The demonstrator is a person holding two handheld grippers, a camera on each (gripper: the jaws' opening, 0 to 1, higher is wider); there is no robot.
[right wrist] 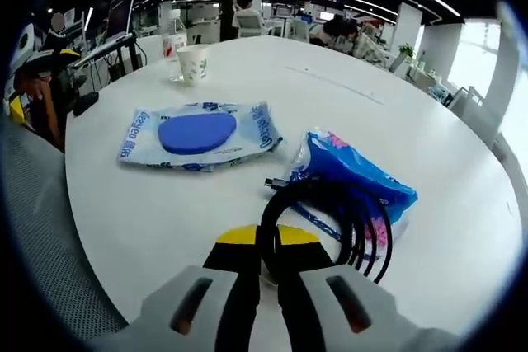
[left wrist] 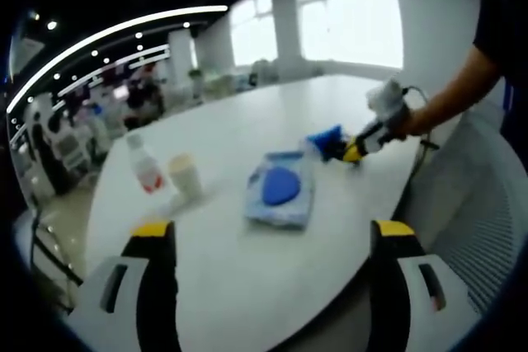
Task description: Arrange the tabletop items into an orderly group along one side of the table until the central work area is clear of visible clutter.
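Observation:
My right gripper (right wrist: pixel 268 245) is shut on a coiled black cable (right wrist: pixel 330 220), whose loops rest on a blue tissue pack (right wrist: pixel 359 183). Beside them lies a flat wet-wipes pack (right wrist: pixel 198 133) with a blue lid. A paper cup (right wrist: pixel 191 63) and a clear bottle (right wrist: pixel 172 45) stand at the far end. In the left gripper view, my left gripper (left wrist: pixel 272 237) is open above the near table edge, with nothing between its jaws. Ahead of it lie the wipes pack (left wrist: pixel 280 190), the cup (left wrist: pixel 186 176), the bottle (left wrist: pixel 144 164) and the right gripper (left wrist: pixel 355 151) by the tissue pack (left wrist: pixel 326 141).
The white oval table (left wrist: pixel 272 278) runs far back towards the windows. Grey mesh chairs (left wrist: pixel 478 204) stand close to its near edge. Desks, monitors and seated people (right wrist: pixel 346 30) lie beyond the table's far end.

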